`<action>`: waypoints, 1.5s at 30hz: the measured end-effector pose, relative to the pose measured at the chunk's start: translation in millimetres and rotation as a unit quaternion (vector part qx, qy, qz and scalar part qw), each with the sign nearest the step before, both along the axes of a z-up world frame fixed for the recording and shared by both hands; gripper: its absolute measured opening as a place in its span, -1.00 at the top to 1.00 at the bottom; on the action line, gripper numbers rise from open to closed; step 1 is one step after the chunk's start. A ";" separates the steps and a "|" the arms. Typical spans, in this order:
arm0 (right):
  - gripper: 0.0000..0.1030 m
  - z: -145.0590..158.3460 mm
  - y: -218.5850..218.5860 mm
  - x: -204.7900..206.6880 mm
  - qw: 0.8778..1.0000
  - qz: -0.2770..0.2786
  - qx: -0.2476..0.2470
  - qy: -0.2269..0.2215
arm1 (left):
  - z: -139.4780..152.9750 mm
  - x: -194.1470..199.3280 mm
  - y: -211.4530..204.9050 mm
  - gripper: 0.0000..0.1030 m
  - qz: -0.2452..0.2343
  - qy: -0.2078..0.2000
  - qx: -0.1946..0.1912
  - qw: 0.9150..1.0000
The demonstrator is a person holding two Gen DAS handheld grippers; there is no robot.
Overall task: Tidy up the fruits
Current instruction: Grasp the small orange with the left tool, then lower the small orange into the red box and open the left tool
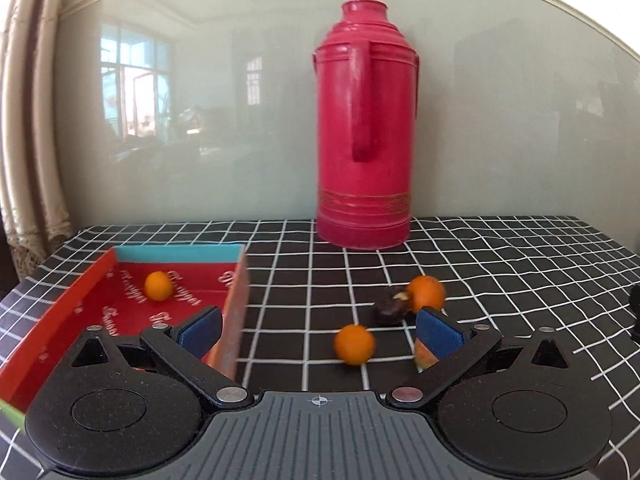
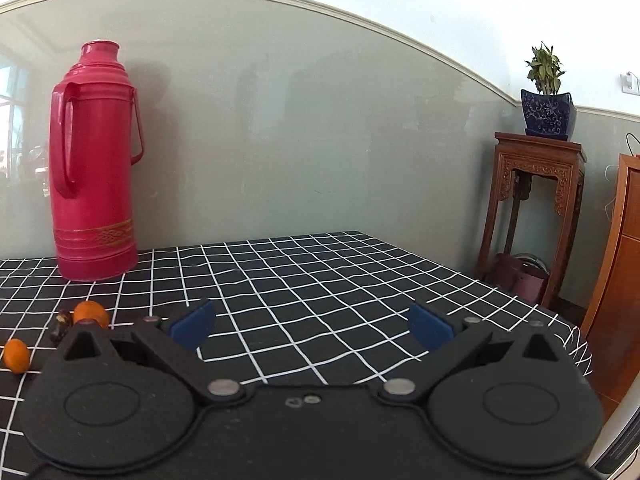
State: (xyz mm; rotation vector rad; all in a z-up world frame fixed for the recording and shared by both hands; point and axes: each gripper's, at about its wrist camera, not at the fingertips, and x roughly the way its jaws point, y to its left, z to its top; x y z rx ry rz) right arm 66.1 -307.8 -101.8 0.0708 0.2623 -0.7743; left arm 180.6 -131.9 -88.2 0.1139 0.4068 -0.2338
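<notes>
A red box (image 1: 100,304) with a teal inner end wall lies on the checked tablecloth at the left, with one small orange fruit (image 1: 159,286) inside. My left gripper (image 1: 316,330) is open and empty, its left finger (image 1: 200,330) over the box's right wall. On the cloth lie a small orange (image 1: 354,345), a larger orange (image 1: 427,293), a dark fruit (image 1: 390,306) touching it, and another orange piece (image 1: 424,354) partly hidden behind the right finger. My right gripper (image 2: 312,326) is open and empty over bare cloth; two oranges (image 2: 91,314) (image 2: 16,355) and the dark fruit (image 2: 61,325) show at its left.
A tall pink thermos (image 1: 366,136) stands at the back of the table against the grey-green wall; it also shows in the right wrist view (image 2: 94,164). A wooden stand (image 2: 532,216) with a potted plant (image 2: 546,96) stands beyond the table's right edge. A curtain (image 1: 28,120) hangs at the left.
</notes>
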 end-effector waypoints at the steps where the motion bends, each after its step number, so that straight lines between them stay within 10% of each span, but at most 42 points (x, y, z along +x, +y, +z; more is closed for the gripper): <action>1: -0.89 -0.5 -2.6 -0.2 1.000 0.001 0.004 0.000 | -3.2 4.7 -6.7 -0.98 0.000 0.004 0.005 1.000; 10: -0.89 -1.9 -6.6 2.2 0.999 0.026 0.019 0.003 | -34.7 56.2 -31.4 -0.55 0.011 0.069 0.011 0.997; 14: -0.89 -1.2 -7.2 3.5 0.999 0.030 0.024 0.004 | -47.9 67.7 -32.8 0.36 -0.006 0.112 0.002 0.994; 31: -0.89 -2.6 -1.8 7.8 0.998 0.050 0.037 0.005 | -15.6 19.5 0.7 0.39 0.070 -0.024 0.022 0.997; 42: -0.89 -5.6 15.5 20.7 0.996 0.084 0.029 0.018 | -15.1 50.8 94.0 0.37 0.221 0.063 -0.009 0.973; 45: -0.89 -6.6 20.0 24.3 0.994 0.104 0.033 0.018 | -14.5 51.3 100.6 -0.35 0.229 0.073 -0.026 0.970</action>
